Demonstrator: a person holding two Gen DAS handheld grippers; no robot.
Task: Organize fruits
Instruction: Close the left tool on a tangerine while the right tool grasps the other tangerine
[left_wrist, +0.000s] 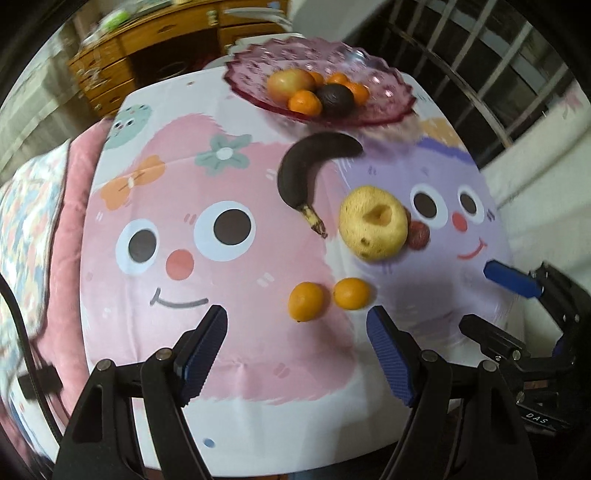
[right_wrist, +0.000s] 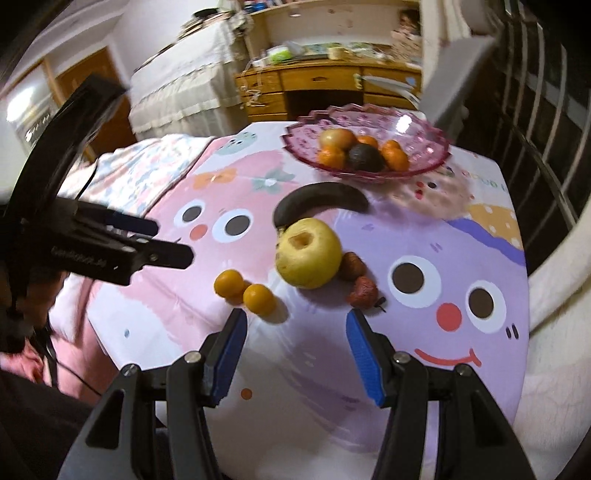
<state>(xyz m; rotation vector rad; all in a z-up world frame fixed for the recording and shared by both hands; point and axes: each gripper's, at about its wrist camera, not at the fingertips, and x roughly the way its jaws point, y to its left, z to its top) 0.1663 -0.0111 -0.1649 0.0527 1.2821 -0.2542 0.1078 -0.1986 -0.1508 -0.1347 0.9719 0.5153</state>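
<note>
A pink glass bowl (left_wrist: 384, 107) (right_wrist: 428, 155) at the table's far side holds an apple, several small oranges and a dark avocado (left_wrist: 335, 99). On the cloth lie a blackened banana (left_wrist: 314, 162) (right_wrist: 321, 201), a yellow apple (left_wrist: 373, 227) (right_wrist: 308, 256), two small oranges (left_wrist: 306, 301) (left_wrist: 351, 292) (right_wrist: 229, 282) (right_wrist: 259, 299) and two wrinkled red fruits (right_wrist: 362, 291) (right_wrist: 351, 266). My left gripper (left_wrist: 297, 332) is open and empty just short of the oranges. My right gripper (right_wrist: 295, 330) is open and empty, near the oranges and red fruits.
The table (left_wrist: 258, 424) wears a cartoon-face cloth. A pink cushion and floral blanket (left_wrist: 33, 206) lie at the left. A wooden desk (right_wrist: 325, 88) stands behind. Barred windows (right_wrist: 546, 129) run along the right.
</note>
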